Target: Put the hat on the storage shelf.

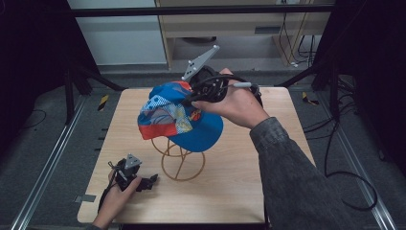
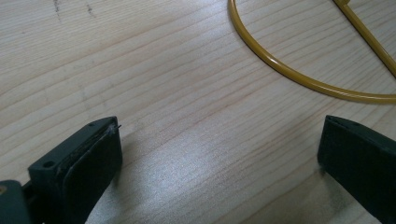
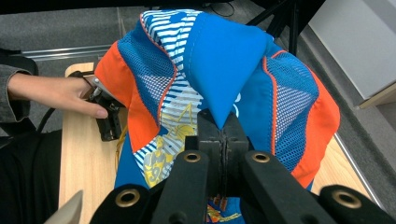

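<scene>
On the pale wooden table (image 1: 230,191) stands a yellow wire stand (image 1: 182,163).

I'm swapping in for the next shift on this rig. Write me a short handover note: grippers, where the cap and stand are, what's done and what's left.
Right gripper: jaws shut on the cap, pinching a fold of blue fabric at its crown; the cap hangs in the air above the stand.
Left gripper: jaws open, nothing between them, low over the table beside the stand's base ring.
Wire stand: upright near the middle of the table, bare.
Done: cap picked up and held over the stand.
Left, likely: lower the cap onto the stand, settle it, then release; the left gripper could steady the base.
</scene>
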`<state>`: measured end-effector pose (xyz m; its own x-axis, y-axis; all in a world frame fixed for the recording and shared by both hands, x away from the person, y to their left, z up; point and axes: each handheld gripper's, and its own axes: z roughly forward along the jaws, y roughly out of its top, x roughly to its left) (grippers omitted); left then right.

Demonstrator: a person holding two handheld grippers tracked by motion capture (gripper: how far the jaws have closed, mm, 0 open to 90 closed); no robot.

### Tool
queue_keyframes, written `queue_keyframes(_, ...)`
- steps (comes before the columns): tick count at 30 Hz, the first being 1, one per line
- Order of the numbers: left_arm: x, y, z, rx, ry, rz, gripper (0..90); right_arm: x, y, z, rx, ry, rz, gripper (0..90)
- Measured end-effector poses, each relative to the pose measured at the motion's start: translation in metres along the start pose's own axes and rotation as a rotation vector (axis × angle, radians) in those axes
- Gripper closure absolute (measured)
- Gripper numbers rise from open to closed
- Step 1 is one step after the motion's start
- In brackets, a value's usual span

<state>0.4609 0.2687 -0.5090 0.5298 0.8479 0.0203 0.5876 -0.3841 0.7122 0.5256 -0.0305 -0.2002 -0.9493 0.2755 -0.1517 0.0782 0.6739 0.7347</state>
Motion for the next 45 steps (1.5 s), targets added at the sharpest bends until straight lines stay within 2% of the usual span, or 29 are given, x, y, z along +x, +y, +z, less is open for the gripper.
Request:
queue_keyframes(13, 0.0, 0.0, 0.0, 0.0, 0.0, 0.0, 0.0, 0.005, 0.005, 0.02, 0.034, 0.023, -0.008, 89.9)
queue_keyframes(25, 0.0, 0.0, 0.0, 0.0, 0.0, -0.001, 0.0, 0.009, 0.003, 0.036, 0.05, 0.035, -0.013, 89.8)
queue_keyframes(45, 0.0, 0.0, 0.0, 0.001, -0.001, 0.0, 0.0, 0.013, 0.0, 0.048, 0.08, 0.035, -0.026, 89.6)
